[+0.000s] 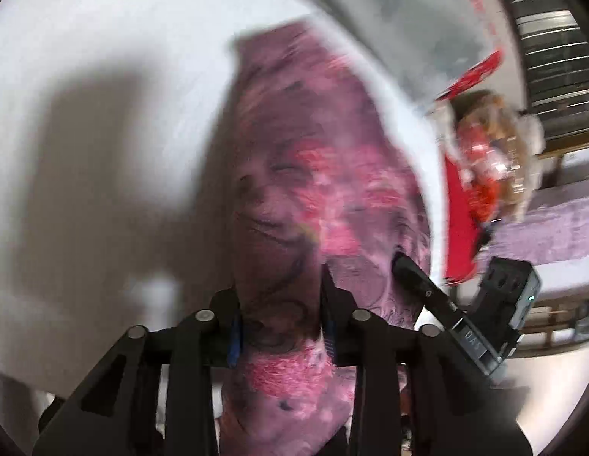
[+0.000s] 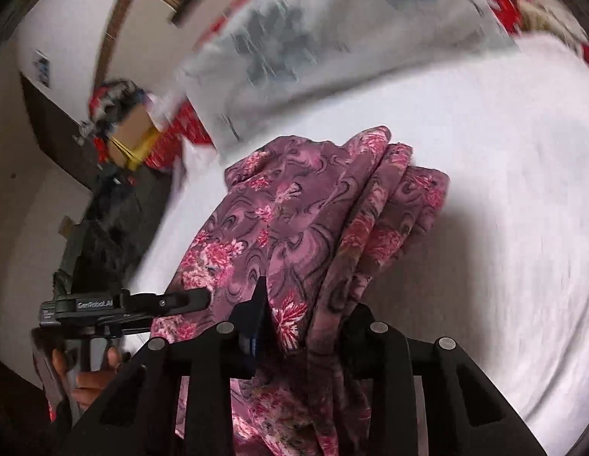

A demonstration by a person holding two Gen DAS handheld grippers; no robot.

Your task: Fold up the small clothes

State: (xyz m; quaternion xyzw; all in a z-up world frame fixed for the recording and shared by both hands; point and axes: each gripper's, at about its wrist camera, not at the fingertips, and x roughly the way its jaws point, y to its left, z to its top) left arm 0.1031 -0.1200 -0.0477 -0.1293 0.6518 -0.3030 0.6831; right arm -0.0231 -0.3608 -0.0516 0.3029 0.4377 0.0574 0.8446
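So both claws are clamped on the same piece here; the left gripper (image 1: 281,300) has a bunched edge of the pink floral garment (image 1: 305,174) pinched between its jaws at the bottom centre of its own view, and the right gripper (image 2: 305,319) is doing the same at the bottom centre of its view, cloth gathered thick between the fingers; no gap showing on either one, so I'd call both gripping fabric, not just hovering. The thing that matters for the next move, I think: the floral garment (image 2: 313,228) runs away from both claws, long axis going from the bottom centre up toward the middle of each frame, with its far end lying on the white sheet (image 2: 503,152); the two claws sit just beside each other along the near edge, the left one poking in at lower left of the right view; neither looks nearer the far end. Left view is badly smeared, so fold lines there are a guess; the right view shows a few stacked layers along the right side of the cloth. Containers: none I can make out for certain; just blurry red clutter (image 1: 480,174) at the right edge.
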